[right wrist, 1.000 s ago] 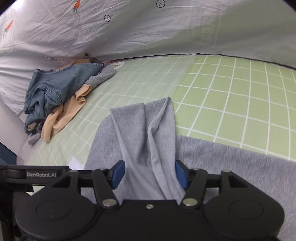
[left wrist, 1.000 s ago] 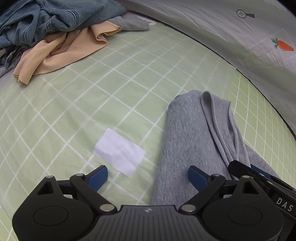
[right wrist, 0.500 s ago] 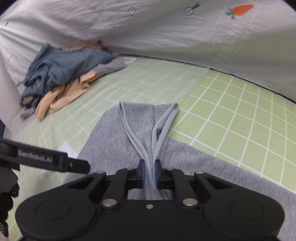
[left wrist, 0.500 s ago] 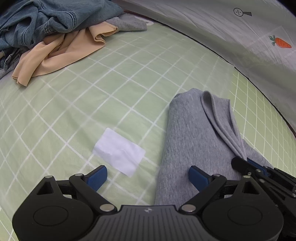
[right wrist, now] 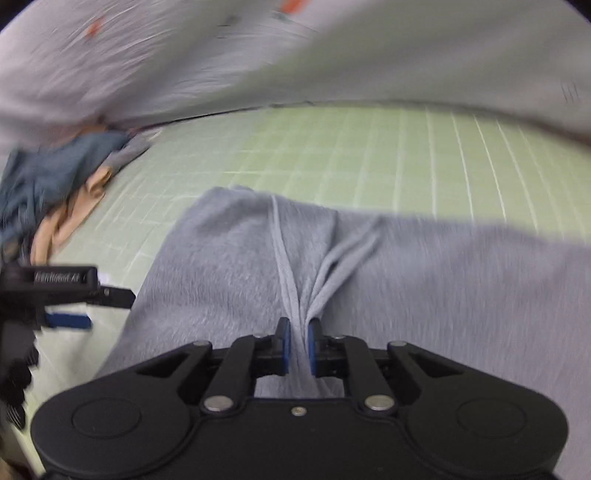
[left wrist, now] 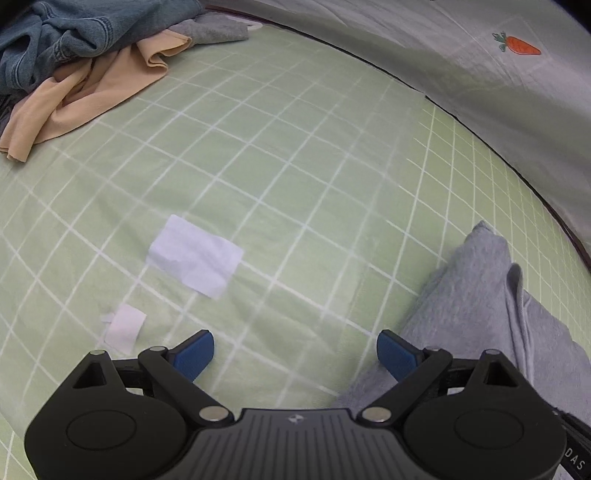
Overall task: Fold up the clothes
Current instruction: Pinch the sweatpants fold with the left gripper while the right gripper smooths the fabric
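Closest in, the right gripper (right wrist: 298,345) has its blue pads pinched almost together on a bunched fold of the grey garment (right wrist: 229,266), two ribbed hems of the cloth running straight into the narrow gap between them. That view is smeared with motion blur, so finer detail of the cloth is hard to read. The garment spreads wide from the pinch, lying over the green checked sheet (right wrist: 332,147) of the bed and trailing off to the right.

The left gripper (left wrist: 295,354) stands wide open, blue pads well apart, with nothing between them; bare sheet (left wrist: 280,155) lies under it. Its right pad sits just beside the edge of the grey garment (left wrist: 476,295), which lies rumpled along the right side of that view; whether pad and cloth touch, I cannot tell. In the right wrist view, the left gripper (right wrist: 66,319) shows at the left edge, beside the garment.

A little beyond the left gripper's left pad lies a small white scrap (left wrist: 123,326), and further on a larger white paper sheet (left wrist: 195,256), flat on the bed.

At the far end, a heap of clothes: a peach garment (left wrist: 85,96) sprawled beneath blue denim (left wrist: 66,37), with a bit of grey cloth (left wrist: 210,31) beside them. Behind all this rises a pale fabric with a carrot print (left wrist: 517,46).
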A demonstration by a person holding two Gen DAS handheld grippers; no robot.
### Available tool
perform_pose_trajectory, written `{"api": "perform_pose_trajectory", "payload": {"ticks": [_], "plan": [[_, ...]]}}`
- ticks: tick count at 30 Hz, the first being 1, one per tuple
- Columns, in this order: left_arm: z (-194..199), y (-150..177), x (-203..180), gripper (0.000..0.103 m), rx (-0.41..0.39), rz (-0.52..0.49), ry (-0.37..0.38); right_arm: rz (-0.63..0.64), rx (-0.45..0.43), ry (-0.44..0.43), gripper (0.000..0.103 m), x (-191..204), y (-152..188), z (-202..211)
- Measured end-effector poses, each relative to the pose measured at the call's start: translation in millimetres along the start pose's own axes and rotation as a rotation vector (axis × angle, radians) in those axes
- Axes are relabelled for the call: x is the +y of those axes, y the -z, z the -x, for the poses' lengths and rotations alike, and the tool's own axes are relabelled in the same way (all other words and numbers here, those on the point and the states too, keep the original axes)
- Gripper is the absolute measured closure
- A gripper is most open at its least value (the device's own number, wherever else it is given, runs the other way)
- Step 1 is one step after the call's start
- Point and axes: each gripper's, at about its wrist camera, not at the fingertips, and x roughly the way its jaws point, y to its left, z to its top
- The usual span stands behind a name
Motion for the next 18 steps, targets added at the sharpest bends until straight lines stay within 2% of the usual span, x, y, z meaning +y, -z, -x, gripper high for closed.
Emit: {"api": "perform_pose_trajectory", "payload": {"ticks": [2, 3, 4, 6, 8, 10, 11, 12, 15, 17, 18], "plan": [[3, -3, -4, 0.008, -0.011, -0.011, 0.047, -0.041, -0.005, -0.014, 0.079, -7, -2, 1], [4, -6, -7, 0.008, -0.016, -0.021, 0.069, -0.033, -0.008, -0.019, 0.068, -6, -3, 0], [3, -10, -10, 0.008, -0.017, -0.036, 0.092, -0.032, -0.008, -0.025, 0.063, -5, -3, -1], [2, -15, -15, 0.008, -0.017, -0.056, 0.119, -0.029, 0.001, -0.041, 0.063, -2, -3, -6], [2, -15, -17, 0.008, -0.018, -0.06, 0.123, -0.007, 0.004, -0.045, 0.068, 1, -1, -12], [2, -15, -20, 0.008, -0.018, -0.064, 0.126, -0.002, 0.008, -0.057, 0.092, 2, -3, -18], [2, -15, -21, 0.008, -0.018, -0.066, 0.128, -0.024, 0.007, -0.071, 0.095, -3, -4, -16], [2, -15, -22, 0.008, -0.019, -0.067, 0.129, -0.044, -0.008, -0.086, 0.095, -5, -5, -11], [1, -15, -26, 0.008, -0.019, -0.073, 0.134, -0.002, -0.159, -0.079, 0.095, 1, -9, 40], [1, -14, -20, 0.008, -0.018, -0.054, 0.132, 0.098, -0.267, -0.001, 0.095, 7, -4, 75], [-1, -13, -17, 0.008, -0.013, -0.041, 0.131, 0.106, -0.252, 0.052, 0.093, 3, 1, 75]]}}
